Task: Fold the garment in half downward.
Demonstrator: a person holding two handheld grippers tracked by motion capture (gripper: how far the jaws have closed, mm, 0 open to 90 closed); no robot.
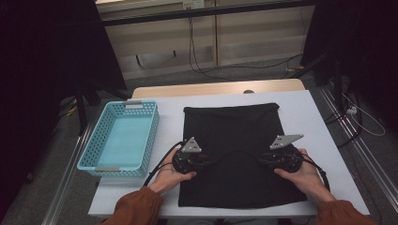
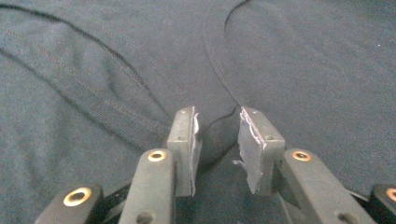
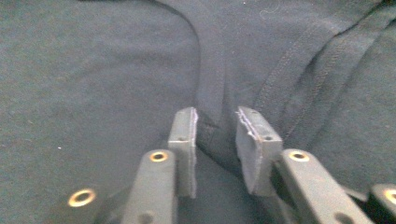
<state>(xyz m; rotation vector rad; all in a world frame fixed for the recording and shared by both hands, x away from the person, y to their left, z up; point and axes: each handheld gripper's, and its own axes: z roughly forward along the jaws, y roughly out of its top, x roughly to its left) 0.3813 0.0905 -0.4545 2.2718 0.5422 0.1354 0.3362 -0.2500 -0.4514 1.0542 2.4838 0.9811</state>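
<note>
A black garment lies flat on the white table, with stitched hems and a curved seam showing. My left gripper rests on the garment's left side and its jaws point inward. In the left gripper view this gripper is narrowed on a raised fold of the cloth. My right gripper sits on the garment's right side, facing the left one. In the right gripper view its jaws pinch a ridge of the dark fabric beside a double-stitched hem. A hand holds each gripper.
A light blue plastic basket stands empty at the table's left side, close to the left hand. Bare white tabletop shows right of the garment and behind it. Cables and dark stands occupy the floor beyond the table.
</note>
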